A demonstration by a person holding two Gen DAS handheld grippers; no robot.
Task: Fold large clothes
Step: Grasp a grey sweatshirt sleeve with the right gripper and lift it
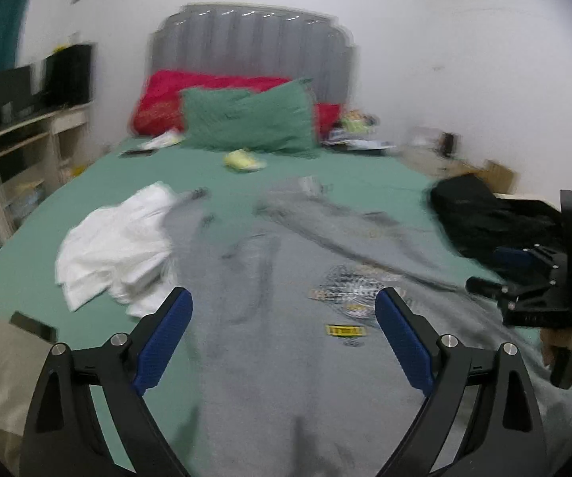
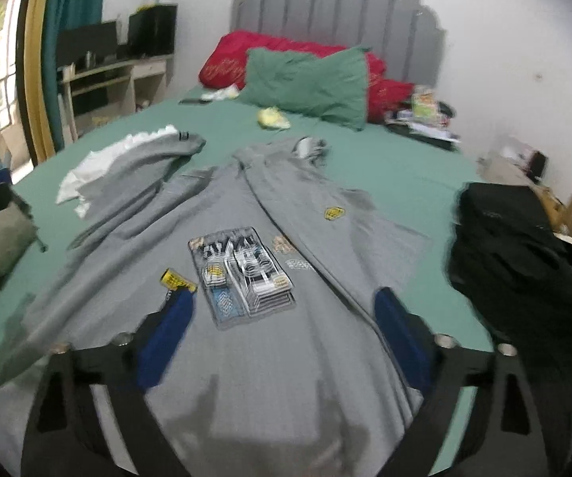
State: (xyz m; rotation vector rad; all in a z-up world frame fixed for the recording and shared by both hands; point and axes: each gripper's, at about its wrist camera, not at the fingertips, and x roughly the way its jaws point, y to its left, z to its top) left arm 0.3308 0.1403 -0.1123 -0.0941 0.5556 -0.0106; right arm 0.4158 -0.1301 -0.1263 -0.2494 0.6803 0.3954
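Fingers (image 1: pixel 167 334) of both grippers spread wide, empty, above grey sweatshirt (image 2: pixel 246 198) on green-sheeted bed (image 2: pixel 385 167).

Open green sheet (image 2: pixel 397 175) between grey garment (image 2: pixel 246 206) and pillows (image 2: pixel 306 79): passable, save a small yellow item (image 2: pixel 272 118). Left flank blocked by white clothes (image 1: pixel 115 246); right flank by black heap (image 2: pixel 524 258). Bedside clutter (image 2: pixel 425 113) near headboard (image 2: pixel 337 12).

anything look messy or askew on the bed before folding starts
Yes: the grey shirt lies askew, one sleeve flopped over a crumpled white garment. A heaped black garment sits at the bed's right edge.
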